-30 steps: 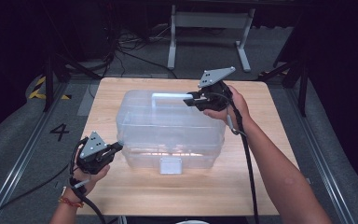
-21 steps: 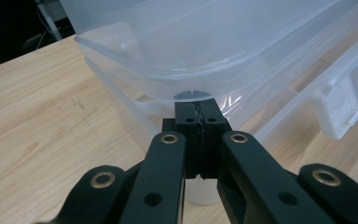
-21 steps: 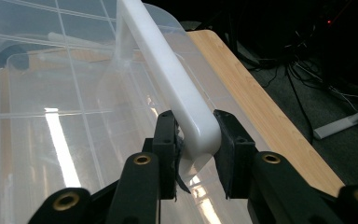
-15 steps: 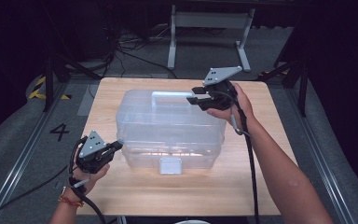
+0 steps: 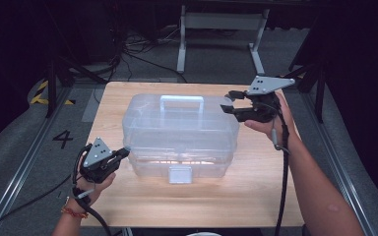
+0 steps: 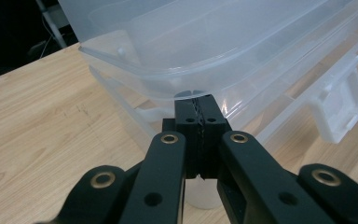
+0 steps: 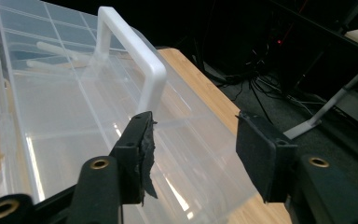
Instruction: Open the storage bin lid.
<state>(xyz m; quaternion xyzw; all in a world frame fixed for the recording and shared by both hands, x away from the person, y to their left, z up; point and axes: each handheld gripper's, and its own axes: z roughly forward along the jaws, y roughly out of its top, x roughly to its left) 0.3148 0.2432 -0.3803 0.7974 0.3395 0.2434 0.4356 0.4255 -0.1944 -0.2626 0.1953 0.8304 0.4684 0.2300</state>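
High view: left tongs (image 5: 123, 152) pressed together at the box (image 5: 179, 135) corner, right tongs (image 5: 232, 105) spreading, empty, beside its far edge

A pale wooden tabletop (image 5: 256, 196) stands on a grey carpeted floor (image 5: 24, 162) in a dark room. Beyond the tabletop's far edge a grey metal stand (image 5: 221, 22) rests on two legs, with black cables (image 5: 128, 46) tangled on the floor to its left. Yellow-and-black tape (image 5: 42, 93) lies off the far left corner, and a black numeral 4 (image 5: 63, 139) marks the floor beside the left edge
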